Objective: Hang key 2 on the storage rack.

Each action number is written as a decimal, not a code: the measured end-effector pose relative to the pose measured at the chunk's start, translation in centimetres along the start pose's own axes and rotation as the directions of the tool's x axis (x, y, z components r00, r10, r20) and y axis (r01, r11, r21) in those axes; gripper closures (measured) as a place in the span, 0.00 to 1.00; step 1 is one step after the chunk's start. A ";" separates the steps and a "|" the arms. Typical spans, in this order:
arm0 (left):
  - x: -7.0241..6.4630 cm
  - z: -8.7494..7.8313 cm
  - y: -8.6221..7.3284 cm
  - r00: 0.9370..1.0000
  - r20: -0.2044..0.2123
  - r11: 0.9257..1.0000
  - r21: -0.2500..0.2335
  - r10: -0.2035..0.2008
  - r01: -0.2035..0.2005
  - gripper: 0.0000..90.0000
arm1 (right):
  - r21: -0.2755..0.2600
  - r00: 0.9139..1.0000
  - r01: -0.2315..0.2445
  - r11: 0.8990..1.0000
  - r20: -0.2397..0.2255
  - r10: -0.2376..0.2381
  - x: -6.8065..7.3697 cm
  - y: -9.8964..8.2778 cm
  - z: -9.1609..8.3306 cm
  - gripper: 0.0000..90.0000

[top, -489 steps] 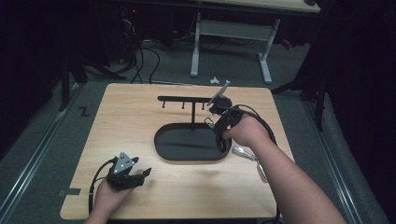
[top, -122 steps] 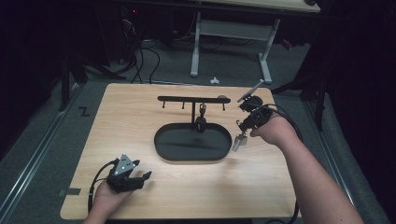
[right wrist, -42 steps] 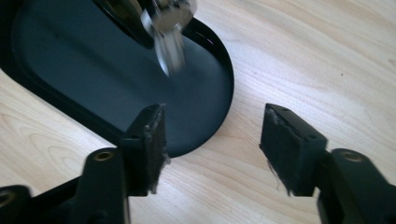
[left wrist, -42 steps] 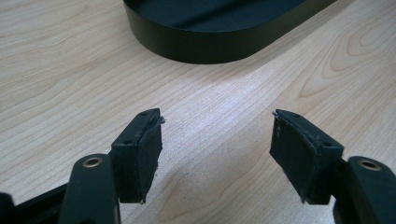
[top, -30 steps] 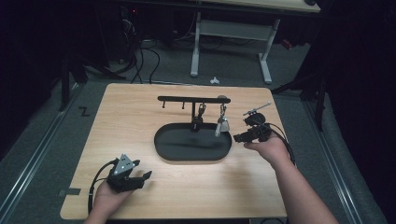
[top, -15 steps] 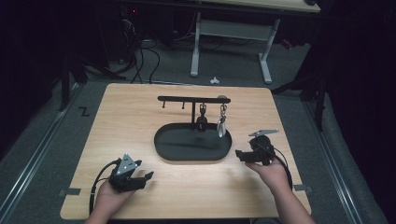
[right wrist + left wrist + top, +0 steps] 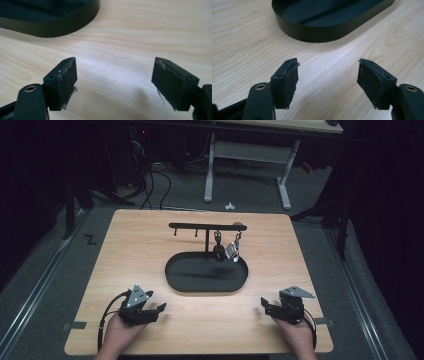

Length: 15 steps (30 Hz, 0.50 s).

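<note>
Right hand-held gripper (image 7: 272, 309): I am bringing it back to the near right corner of the worktop (image 7: 150, 240), well apart from the rack. A second ago it was up beside the rack's right end; now it is resting low near my edge. Its jaws have just been opening and are standing wide apart with nothing between them; in the right gripper view its pads (image 7: 65, 75) are showing only bare wood past them and a curve of the tray wall.

Left hand-held gripper (image 7: 152, 310): I am keeping it parked at the near left, where it has been throughout. Jaws apart, empty; in the left gripper view the tray (image 7: 322, 31) is lying just ahead of its pads (image 7: 289, 80).

Tray (image 7: 172, 270): black, oval, mid-worktop, holding nothing that I can make out.

Rack (image 7: 200, 225): a black bar on a post rising from the tray's far side, with small hooks along it.

Dark key fob (image 7: 218, 251): hanging from the bar, right of the post.

Silver keys (image 7: 232, 250): hanging just beside the fob, toward the bar's right end. These are newly on the rack; four seconds ago only the fob was hanging there.

Reading: I am judging the hanging step finished, both pieces being on hooks and both tools being withdrawn and free.
</note>
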<state>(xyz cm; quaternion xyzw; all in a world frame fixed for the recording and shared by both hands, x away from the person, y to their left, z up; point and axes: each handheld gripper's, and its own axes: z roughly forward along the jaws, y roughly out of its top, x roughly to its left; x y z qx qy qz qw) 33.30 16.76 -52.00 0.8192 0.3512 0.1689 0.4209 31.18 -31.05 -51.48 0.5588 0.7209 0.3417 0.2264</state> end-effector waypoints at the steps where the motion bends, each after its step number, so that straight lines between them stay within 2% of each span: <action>1: 0.0 0.0 0.0 1.000 -0.003 1.000 -0.002 -0.004 0.004 0.37 | -0.023 0.999 0.033 0.999 0.022 -0.032 -0.2 -0.1 -0.1 0.22; 7: -0.2 -0.1 -0.2 1.000 -0.008 1.000 0.006 -0.005 0.005 0.37 | -0.026 0.999 0.034 0.999 0.016 -0.034 -0.4 -0.3 0.5 0.19; 9: -0.1 -0.1 -0.3 1.000 -0.009 1.000 0.010 -0.001 0.001 0.37 | -0.030 1.000 0.028 0.999 0.011 -0.028 -0.3 -0.3 0.6 0.18; 15: 0.0 -0.4 -0.4 1.000 -0.009 1.000 0.003 0.002 -0.002 0.37 | -0.027 0.999 0.047 0.999 0.020 -0.047 0.3 -0.1 1.0 0.18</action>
